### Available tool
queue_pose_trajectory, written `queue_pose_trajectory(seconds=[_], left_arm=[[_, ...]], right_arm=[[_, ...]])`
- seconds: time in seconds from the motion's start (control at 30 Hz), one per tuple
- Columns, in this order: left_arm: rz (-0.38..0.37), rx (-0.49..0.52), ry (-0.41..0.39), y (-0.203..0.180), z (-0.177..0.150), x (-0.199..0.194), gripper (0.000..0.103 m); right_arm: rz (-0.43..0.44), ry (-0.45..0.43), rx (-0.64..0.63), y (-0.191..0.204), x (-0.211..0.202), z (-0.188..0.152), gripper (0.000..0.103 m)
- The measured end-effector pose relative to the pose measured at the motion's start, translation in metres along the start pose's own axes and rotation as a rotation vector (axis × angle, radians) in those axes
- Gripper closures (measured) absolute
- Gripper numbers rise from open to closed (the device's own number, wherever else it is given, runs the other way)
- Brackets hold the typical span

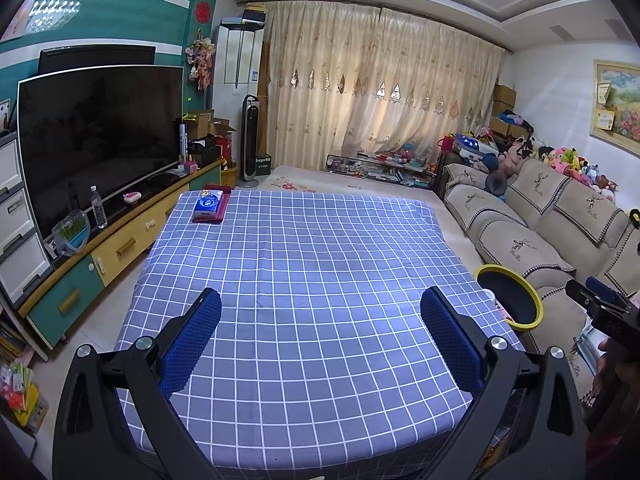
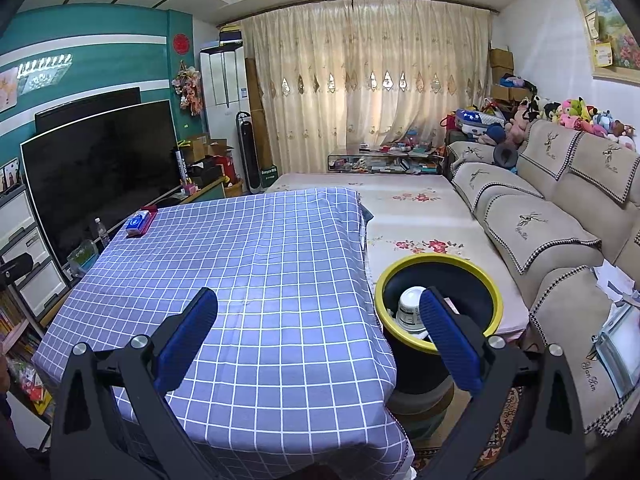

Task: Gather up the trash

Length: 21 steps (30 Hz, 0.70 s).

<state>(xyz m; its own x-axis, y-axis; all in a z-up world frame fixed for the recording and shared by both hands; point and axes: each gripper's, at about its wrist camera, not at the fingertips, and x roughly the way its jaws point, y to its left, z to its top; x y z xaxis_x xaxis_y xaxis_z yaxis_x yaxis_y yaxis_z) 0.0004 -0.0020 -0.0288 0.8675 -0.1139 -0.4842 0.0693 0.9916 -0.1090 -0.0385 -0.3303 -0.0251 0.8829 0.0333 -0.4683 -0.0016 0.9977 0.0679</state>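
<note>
Trash bin [image 2: 438, 280], yellow-rimmed, white container [image 2: 410, 306] inside, beside checked surface [image 2: 256, 264]; left tool [image 1: 320, 336] and right tool [image 2: 318, 334] both spread apart, empty; scan surface before finishing.

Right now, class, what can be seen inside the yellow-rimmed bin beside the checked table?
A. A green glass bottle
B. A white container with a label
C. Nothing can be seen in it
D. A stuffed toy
B: in the right wrist view, a white labelled container lies inside the yellow-rimmed bin, partly hidden behind one blue finger of the open right tool.
</note>
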Motion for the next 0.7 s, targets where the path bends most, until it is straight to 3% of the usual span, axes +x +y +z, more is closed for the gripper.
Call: queue_pose_trajectory(seconds=[0.7], left_arm=[[-0.005,0.000,0.017,0.0004,-0.0054,0.0059,0.005]], right_arm=[[0.003,0.007,0.005,0.0024,0.0037,-0.0018,0.007]])
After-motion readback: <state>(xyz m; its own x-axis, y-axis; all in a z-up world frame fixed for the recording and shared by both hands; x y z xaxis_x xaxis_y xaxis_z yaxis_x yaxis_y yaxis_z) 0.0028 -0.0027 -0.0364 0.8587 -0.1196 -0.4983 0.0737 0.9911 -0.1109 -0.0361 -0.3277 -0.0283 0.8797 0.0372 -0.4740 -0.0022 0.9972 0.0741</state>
